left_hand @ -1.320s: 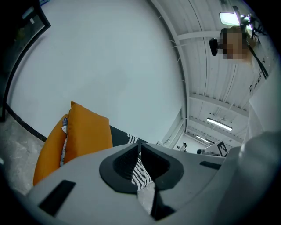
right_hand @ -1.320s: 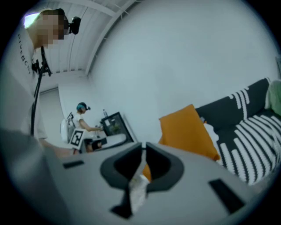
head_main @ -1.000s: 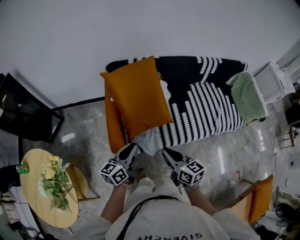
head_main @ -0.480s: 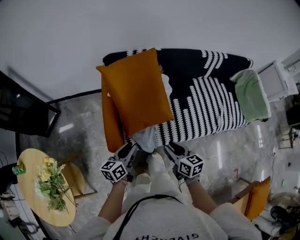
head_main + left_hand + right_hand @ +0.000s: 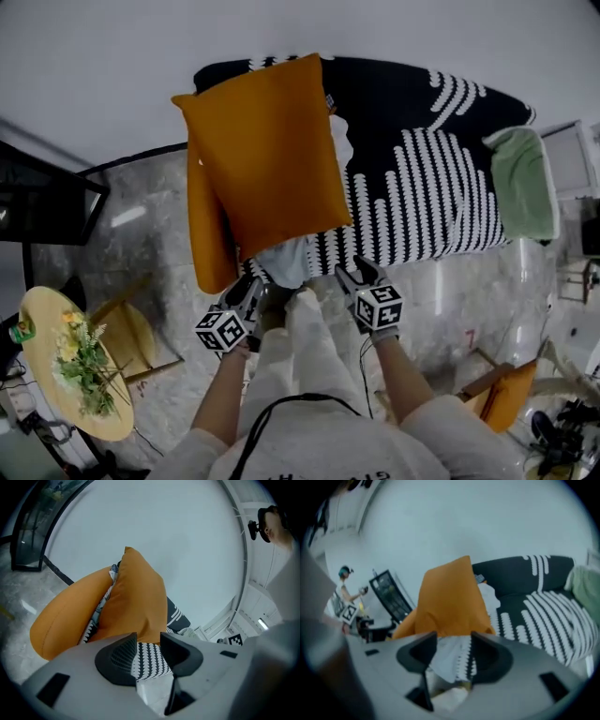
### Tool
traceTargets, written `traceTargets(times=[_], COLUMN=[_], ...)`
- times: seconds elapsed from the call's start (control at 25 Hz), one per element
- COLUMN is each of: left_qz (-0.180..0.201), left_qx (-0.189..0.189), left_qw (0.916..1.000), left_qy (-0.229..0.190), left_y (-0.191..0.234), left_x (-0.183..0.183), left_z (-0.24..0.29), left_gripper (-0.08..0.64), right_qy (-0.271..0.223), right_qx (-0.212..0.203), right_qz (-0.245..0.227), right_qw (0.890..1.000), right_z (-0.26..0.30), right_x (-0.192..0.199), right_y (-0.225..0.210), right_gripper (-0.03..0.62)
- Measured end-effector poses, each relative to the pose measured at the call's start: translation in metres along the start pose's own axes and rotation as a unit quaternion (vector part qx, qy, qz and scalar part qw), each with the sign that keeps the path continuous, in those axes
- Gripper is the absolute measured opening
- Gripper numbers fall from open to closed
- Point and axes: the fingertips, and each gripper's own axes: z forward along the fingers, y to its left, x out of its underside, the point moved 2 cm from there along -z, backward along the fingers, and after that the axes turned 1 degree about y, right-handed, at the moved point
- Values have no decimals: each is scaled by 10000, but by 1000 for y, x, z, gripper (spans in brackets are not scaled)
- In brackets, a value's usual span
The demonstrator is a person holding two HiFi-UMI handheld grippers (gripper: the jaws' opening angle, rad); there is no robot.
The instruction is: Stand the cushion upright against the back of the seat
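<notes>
Cushion (image 5: pixel 267 155) stood upright at the sofa (image 5: pixel 441 187) end. Left hand-held gripper (image 5: pixel 251 286) and right hand-held gripper (image 5: pixel 356 278): jaws just opened, apart, gripping nothing.

Patterned sofa (image 5: pixel 422 206), orange cushion (image 5: pixel 267 150), green cloth (image 5: pixel 525 183)

We are getting bright, even light, edges bending fisheye-wise, everything beyond the jaws of the right gripper (image 5: pixel 453 639) blurring.

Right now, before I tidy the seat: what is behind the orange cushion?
The black-and-white throw shows above and right of the orange cushion, with a white patch at its right edge. Whatever lies directly behind it is covered.
</notes>
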Motion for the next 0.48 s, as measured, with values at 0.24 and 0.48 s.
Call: traceTargets(times=[0.24,0.48], left_qz=[-161,-352], left_qx=[-291,-469], left_qw=[9994,9982], left_qy=[-124,-151], left_y=[28,50], left_x=[12,20], left_z=[25,33], left_gripper=[158,158], right_qy=[370,807], right_qx=[390,486], right_qz=[-530,-1563], right_qw=[9971,9832], right_z=[44,91], right_x=[19,23], right_y=[-57,-95], right_gripper=[252,263])
